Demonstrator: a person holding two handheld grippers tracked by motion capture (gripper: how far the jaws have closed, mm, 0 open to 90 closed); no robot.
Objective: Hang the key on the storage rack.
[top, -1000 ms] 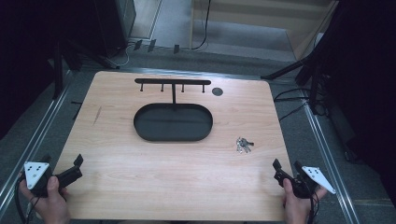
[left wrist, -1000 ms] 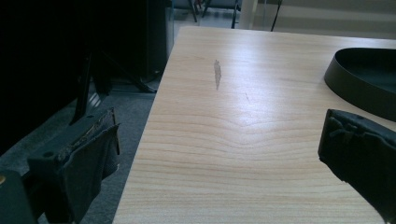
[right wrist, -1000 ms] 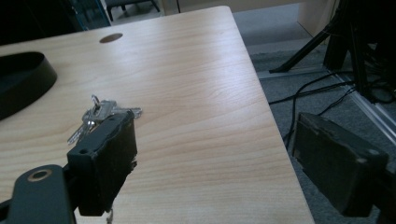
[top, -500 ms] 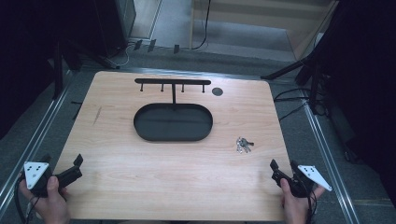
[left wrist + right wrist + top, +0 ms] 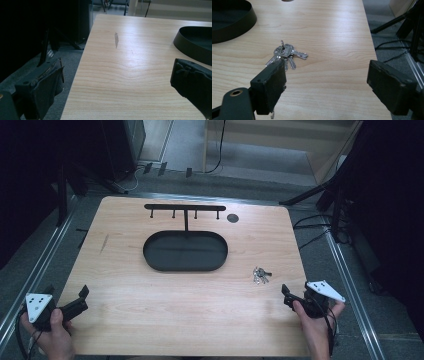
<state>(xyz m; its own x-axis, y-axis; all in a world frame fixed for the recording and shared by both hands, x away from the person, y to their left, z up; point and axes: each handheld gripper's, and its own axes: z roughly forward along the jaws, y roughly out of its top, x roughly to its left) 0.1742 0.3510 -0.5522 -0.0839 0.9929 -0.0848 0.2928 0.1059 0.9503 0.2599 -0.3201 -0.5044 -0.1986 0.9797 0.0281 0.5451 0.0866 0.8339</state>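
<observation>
A bunch of silver keys [image 5: 261,275] lies on the wooden table [image 5: 165,310], right of a black oval tray [image 5: 185,268]. Behind the tray stands a black rack with several hooks [image 5: 185,208]. My right gripper [image 5: 296,293] is open at the table's right front, a short way behind and to the right of the keys. In the right gripper view the keys [image 5: 285,55] lie just beyond the left jaw of the right gripper [image 5: 329,85]. My left gripper [image 5: 67,293] is open at the left front edge, and in its own view the left gripper [image 5: 117,82] straddles the table's edge with nothing between its jaws.
A round black hole [image 5: 232,218] sits near the back right of the table. A grey scuff mark [image 5: 116,40] marks the wood at the left. Metal rails, cables and dark stands surround the table. The tray's wall [image 5: 192,47] lies ahead right of the left gripper.
The right gripper has shifted slightly left and forward, nearer the keys. The left gripper has stayed in place.
</observation>
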